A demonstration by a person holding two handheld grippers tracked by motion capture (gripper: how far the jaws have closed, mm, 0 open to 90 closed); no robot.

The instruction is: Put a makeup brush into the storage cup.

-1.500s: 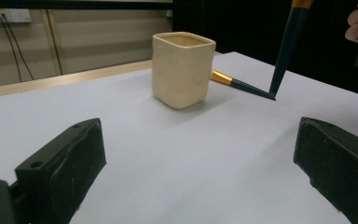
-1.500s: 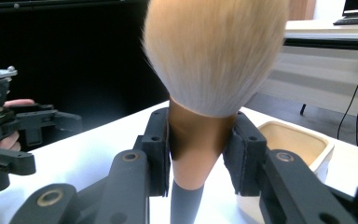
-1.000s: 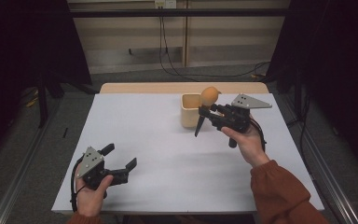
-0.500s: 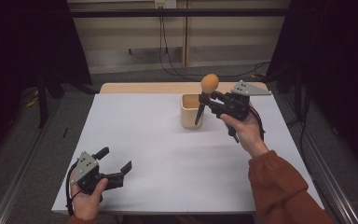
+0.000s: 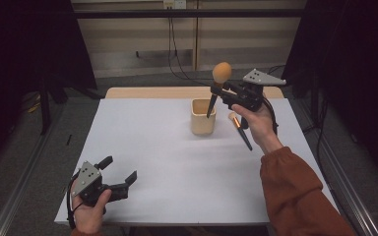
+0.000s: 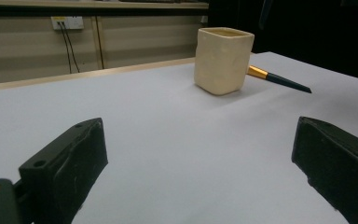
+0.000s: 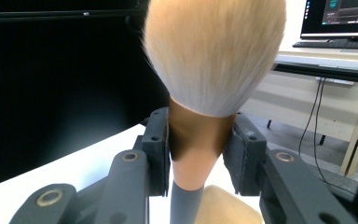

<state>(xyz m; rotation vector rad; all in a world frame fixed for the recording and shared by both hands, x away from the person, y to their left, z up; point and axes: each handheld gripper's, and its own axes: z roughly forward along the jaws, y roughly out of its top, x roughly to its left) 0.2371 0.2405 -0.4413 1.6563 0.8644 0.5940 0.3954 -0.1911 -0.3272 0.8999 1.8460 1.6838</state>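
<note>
A: How far along does this look?

B: About halfway, I'd judge. The right gripper [image 5: 220,93] holds a big brush [image 5: 221,73] upright above the cup [image 5: 203,117], handle tip pointing down at the opening. It isn't in yet. A second, smaller brush [image 5: 239,130] lies flat on the table [image 5: 177,162] just right of the cup, so that one seems left to do.

A: Is the grip sound?

B: In the right gripper view the jaws are closed nearly all the way onto the copper ferrule of the brush [image 7: 196,140], one pad on each side, just under the bristles. It sits straight between them.

A: And the other hand?

B: The left gripper [image 5: 120,178] rests low at the near left corner of the table, jaws spread wide, nothing between them. It is well apart from the cup.

A: What does the brush look like?

B: A full, rounded head of tan bristles paling toward the edges, a copper-brown ferrule tapering down, then a slim dark handle. The one on the table [image 6: 272,78] has a gold ferrule and a dark tapered handle; its head is hidden behind the cup [image 6: 223,59] in the left gripper view.

A: The cup itself?

B: Cream, squarish with rounded corners, upright, near the table's far edge. From above, nothing shows inside it.
</note>
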